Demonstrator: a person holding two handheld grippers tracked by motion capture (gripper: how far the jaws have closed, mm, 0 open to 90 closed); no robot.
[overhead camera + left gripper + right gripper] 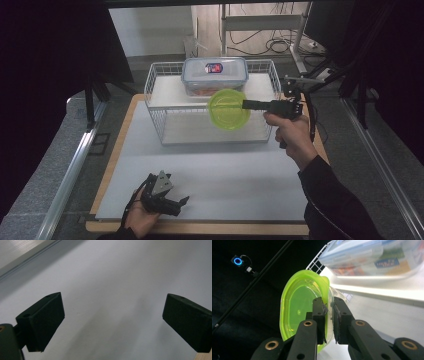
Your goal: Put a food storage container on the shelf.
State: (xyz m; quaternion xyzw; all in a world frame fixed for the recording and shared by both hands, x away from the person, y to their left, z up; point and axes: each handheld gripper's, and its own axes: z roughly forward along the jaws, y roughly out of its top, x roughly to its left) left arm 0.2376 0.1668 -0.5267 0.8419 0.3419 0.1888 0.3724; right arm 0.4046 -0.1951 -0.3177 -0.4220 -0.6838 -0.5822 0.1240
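Where pinched, green lid [299, 307] over clear tub [331, 296].

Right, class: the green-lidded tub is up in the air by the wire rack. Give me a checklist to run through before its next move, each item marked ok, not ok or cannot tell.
1. Grip: right gripper is shut on the rim of the tub, one jaw on each side. Ok.
2. Tub off the table: it hangs in the air in front of the rack. Ok.
3. Tub level: it is tipped on edge, lid facing sideways. Not ok if it must go down flat.
4. Room on the upper shelf: the box takes up the middle. Cannot tell if the tub fits beside it.
5. Left gripper out of the way: it rests open near the table's front edge. Ok.
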